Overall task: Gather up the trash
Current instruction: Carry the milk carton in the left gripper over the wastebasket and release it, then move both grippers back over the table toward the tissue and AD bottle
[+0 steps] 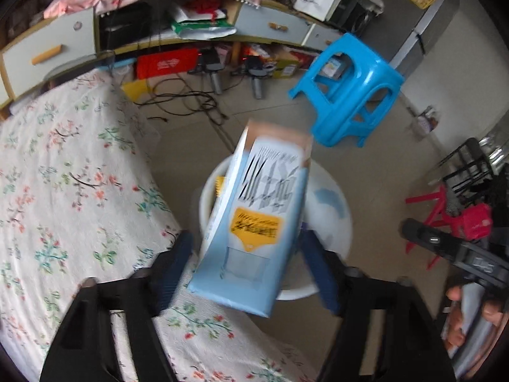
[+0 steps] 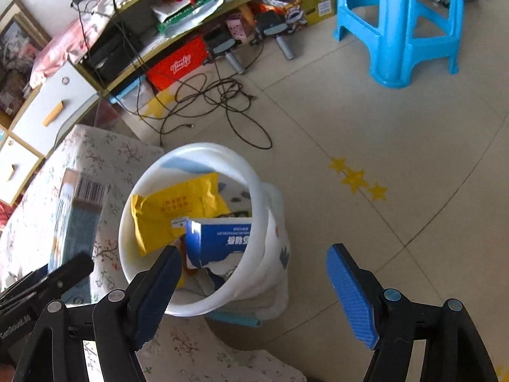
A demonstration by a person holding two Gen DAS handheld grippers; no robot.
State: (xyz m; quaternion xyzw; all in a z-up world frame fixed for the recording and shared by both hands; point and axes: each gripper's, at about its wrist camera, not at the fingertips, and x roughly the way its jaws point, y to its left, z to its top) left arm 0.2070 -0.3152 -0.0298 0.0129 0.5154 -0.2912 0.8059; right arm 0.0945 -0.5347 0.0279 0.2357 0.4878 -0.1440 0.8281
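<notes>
Two open tongs, left around blue carton, above white bin

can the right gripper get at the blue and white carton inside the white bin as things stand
Probably yes. The right gripper is open and empty, hanging just above the white bin. The bin's mouth is uncovered and the blue and white carton lies on top, beside a yellow packet, with nothing over it.

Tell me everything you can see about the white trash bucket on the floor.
The white bucket is round, looks plastic, has a thick smooth rim and stands upright on the tiled floor against the floral bed. A printed liner bag drapes over its outer side. Inside lie a yellow packet and a blue-and-white carton. Neither gripper touches it.
</notes>
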